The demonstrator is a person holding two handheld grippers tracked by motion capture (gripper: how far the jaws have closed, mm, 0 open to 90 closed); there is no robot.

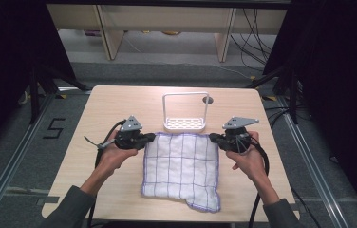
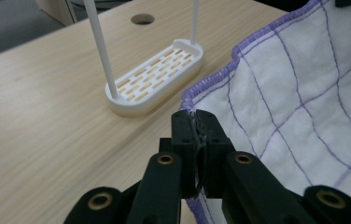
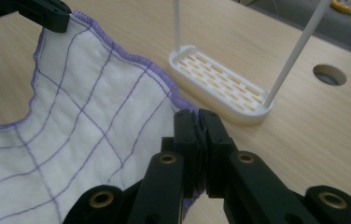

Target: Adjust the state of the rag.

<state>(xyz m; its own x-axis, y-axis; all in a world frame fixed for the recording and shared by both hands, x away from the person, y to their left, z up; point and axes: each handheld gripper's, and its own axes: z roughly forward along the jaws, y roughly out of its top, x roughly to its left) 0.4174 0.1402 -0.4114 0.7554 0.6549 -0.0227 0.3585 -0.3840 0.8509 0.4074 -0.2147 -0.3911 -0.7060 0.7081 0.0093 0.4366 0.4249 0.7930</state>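
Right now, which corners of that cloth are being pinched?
The two far corners, nearest the white rack: left gripper and right gripper each clamp one. The cloth has its near corners lying free.

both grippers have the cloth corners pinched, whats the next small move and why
Probably lift both far corners together and carry them toward the rack. The left gripper and right gripper are each shut on a far corner of the cloth, which lies mostly flat just in front of it.

Item count: one white cloth (image 1: 181, 168) with purple grid stitching, one white slotted rack (image 1: 184, 124) fitted with one hoop-shaped handle, and one wooden table (image 1: 119, 99) with one round hole (image 1: 208, 100). Two hand-held grippers are present, the left gripper (image 1: 151, 138) and the right gripper (image 1: 213, 138). Two hands hold them, one per gripper.
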